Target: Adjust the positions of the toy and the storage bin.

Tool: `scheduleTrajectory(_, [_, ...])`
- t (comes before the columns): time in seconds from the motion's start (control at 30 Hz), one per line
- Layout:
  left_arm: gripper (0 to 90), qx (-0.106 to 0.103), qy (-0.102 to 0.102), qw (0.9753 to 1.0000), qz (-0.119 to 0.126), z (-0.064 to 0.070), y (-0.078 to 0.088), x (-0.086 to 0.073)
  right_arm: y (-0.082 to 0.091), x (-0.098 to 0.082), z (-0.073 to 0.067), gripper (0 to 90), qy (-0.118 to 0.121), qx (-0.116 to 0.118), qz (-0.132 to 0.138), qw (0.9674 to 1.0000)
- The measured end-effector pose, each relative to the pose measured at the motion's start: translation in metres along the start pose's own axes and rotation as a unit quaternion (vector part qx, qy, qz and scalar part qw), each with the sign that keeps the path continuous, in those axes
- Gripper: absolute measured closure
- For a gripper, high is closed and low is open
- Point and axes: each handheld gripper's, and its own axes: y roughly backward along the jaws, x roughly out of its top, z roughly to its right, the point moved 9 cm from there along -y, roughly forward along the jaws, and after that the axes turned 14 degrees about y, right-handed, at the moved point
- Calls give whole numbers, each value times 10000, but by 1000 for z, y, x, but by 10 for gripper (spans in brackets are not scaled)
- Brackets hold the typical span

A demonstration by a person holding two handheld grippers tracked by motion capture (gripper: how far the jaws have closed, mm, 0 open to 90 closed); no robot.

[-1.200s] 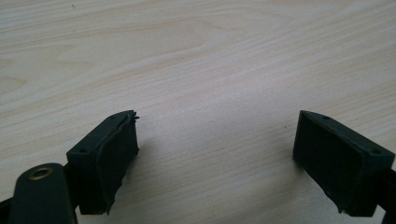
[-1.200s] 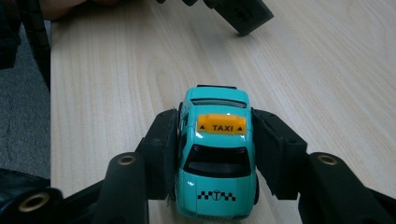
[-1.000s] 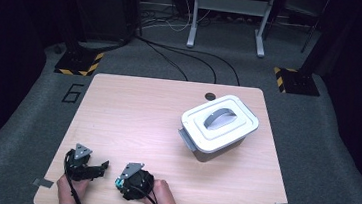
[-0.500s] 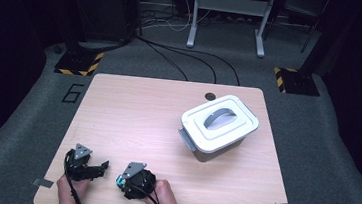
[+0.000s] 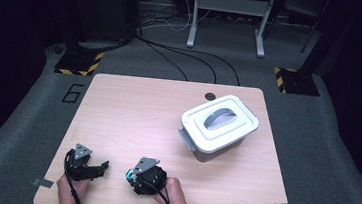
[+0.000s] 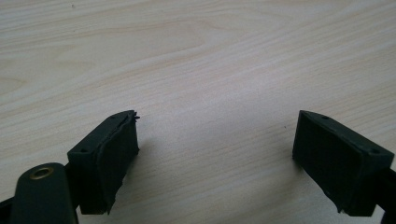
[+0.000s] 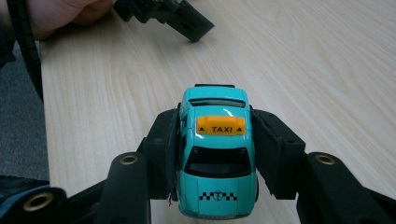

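Toy taxi clamped in your right gripper, lidded box waiting far right.

Your right gripper (image 7: 217, 140) grasps the turquoise toy taxi (image 7: 217, 149) by its two sides, roof up, at the near edge of the table (image 5: 133, 112); your left gripper (image 6: 215, 154) sits just to its left with jaws spread and nothing between them. The white box (image 5: 219, 126) stands well apart on the far right, and its lid with the grey handle (image 5: 219, 117) looks shut. My advice: keep the squeeze even on the car doors so the wheels don't roll out, carry it level, and bring the free left gripper to the handle first.
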Motion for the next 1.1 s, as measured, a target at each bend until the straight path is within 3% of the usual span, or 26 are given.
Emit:
scheduleTrajectory(0.3, [139, 0, 0, 10000, -1, 0, 0, 0, 17, -17, 10, 528, -293, -192, -51, 9994])
scheduleTrajectory(0.77, [139, 0, 3, 10000, 1, 0, 0, 0, 41, -40, 25, 528, -506, -471, -86, 9976])
scheduleTrajectory(1.1, [139, 0, -5, 10000, 6, 0, 0, 0, 60, -64, 35, 527, -769, -681, -186, 9945])
